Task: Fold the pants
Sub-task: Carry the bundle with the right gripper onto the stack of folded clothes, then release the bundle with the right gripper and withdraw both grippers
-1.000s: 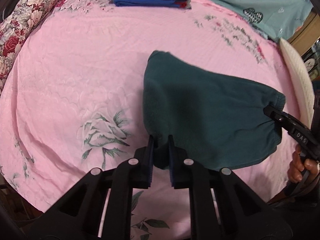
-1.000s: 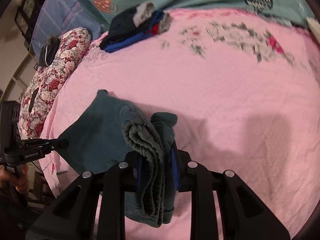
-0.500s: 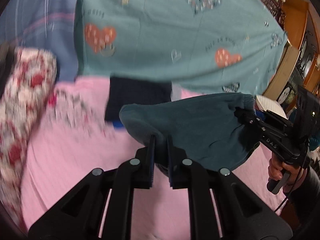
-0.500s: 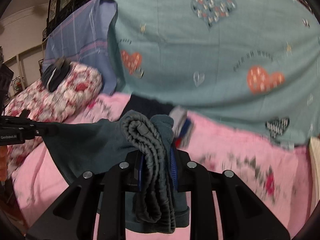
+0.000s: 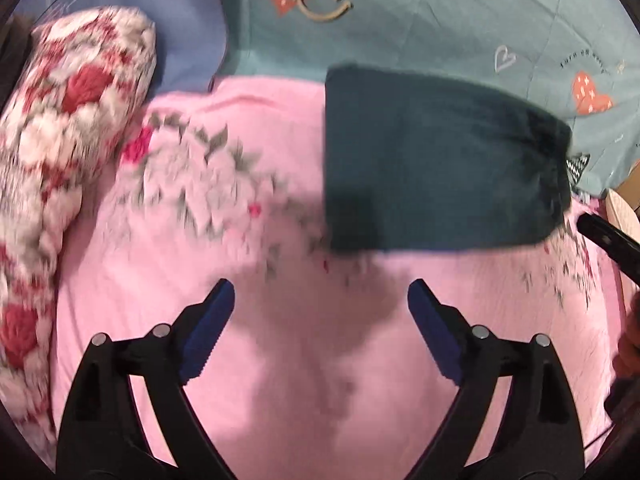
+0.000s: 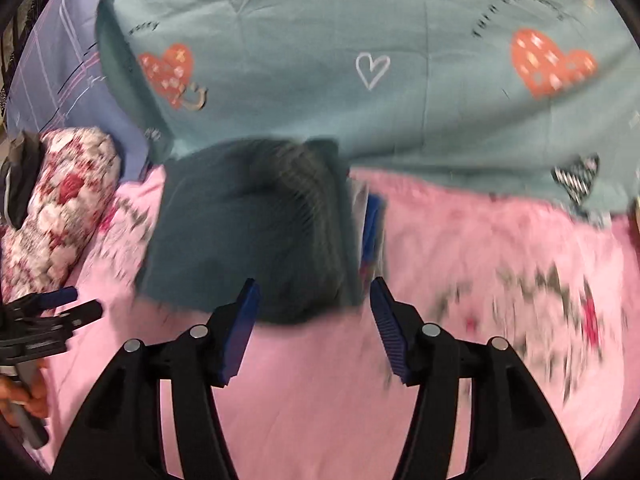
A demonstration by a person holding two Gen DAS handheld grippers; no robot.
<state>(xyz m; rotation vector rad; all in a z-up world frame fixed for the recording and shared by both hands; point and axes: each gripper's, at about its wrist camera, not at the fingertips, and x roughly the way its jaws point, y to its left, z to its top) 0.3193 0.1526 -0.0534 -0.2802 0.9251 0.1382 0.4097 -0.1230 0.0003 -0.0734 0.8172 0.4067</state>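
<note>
The folded dark teal pants (image 5: 436, 168) lie blurred at the far end of the pink bedsheet (image 5: 300, 360), against the teal quilt. In the right wrist view the pants (image 6: 256, 232) cover a stack of folded clothes whose blue edge (image 6: 372, 220) peeks out on the right. My left gripper (image 5: 320, 292) is opening, its jaws wide with only bedsheet between them. My right gripper (image 6: 314, 292) is opening too; the pants' near edge shows between its tips, but the pads do not press on it. The left gripper (image 6: 52, 304) also appears at the left edge of the right wrist view.
A red and white floral pillow (image 5: 60, 160) lies along the left side. A teal quilt with hearts (image 5: 440, 20) and blue plaid bedding (image 6: 60, 60) rise behind the pants. A person's hand (image 6: 24, 396) holds the left gripper's handle. Wooden furniture (image 5: 628, 196) stands at the far right.
Both grippers carried the pants to the far end of the bed, then let go. Both sets of jaws have opened, and the pants now lie on the stack of folded clothes.
</note>
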